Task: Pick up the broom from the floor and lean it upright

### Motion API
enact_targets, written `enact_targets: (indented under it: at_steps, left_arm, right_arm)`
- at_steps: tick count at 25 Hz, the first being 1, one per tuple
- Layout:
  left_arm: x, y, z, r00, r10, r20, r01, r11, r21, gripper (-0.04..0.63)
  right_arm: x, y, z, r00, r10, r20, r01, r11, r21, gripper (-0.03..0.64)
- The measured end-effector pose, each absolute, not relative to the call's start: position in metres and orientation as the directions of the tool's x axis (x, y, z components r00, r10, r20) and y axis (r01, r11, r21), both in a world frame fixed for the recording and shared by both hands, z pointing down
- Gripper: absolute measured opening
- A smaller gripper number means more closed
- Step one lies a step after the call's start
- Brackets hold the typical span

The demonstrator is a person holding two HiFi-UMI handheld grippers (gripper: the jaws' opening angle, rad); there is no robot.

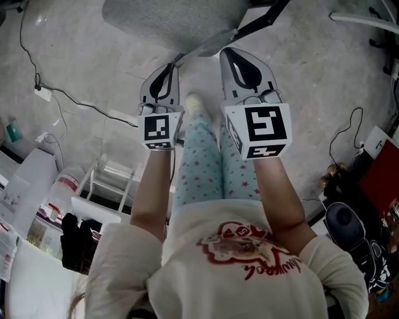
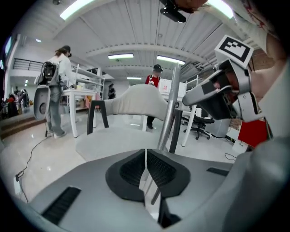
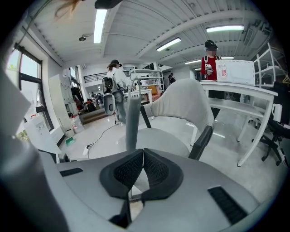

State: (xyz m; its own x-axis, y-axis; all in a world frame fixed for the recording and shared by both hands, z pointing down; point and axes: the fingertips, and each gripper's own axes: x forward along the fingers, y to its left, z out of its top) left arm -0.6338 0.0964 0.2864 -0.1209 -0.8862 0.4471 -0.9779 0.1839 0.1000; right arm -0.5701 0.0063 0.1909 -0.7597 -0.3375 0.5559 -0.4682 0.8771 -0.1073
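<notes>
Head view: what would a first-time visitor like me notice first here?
Centre frame, the left gripper and right gripper, each carrying a black-and-white marker cube, reach out above star-patterned trousers. Just ahead of them stands a grey chair, and in the left gripper view a silvery pole rises close past the shut jaws.

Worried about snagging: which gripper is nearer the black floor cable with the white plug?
Left. In the head view the left gripper hangs just right of the cable; the right gripper sits farther right, beyond it.

Grey chair on pale floor, striplights overhead.
</notes>
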Motion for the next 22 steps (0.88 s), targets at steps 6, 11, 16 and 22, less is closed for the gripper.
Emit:
enact_targets:
  at_steps: [6, 11, 16, 22]
  left_arm:
    - [-0.624, 0.086, 0.227, -0.146, -0.920, 0.363, -0.984, 0.174, 0.045, 0.021]
    - [-0.608, 0.088, 0.197, -0.190, -0.924, 0.333, -0.971, 0.228, 0.078, 0.020]
    - [-0.586, 0.098, 0.179, -0.229, -0.917, 0.327, -0.962, 0.265, 0.068, 0.020]
    - [-0.571, 0.117, 0.152, -0.350, -0.879, 0.324, -0.918, 0.391, 0.068, 0.020]
  right_arm:
    - [-0.565, 0.008, 0.167, -0.790, -0.315, 0.526, -0.426, 0.899, -0.102, 0.025]
    - [-0.554, 0.014, 0.157, -0.811, -0.272, 0.518, -0.378, 0.919, -0.109, 0.025]
    - [-0.541, 0.023, 0.137, -0.838, -0.228, 0.495, -0.314, 0.945, -0.096, 0.025]
    - [-0.532, 0.048, 0.117, -0.872, -0.136, 0.469, -0.196, 0.977, -0.082, 0.025]
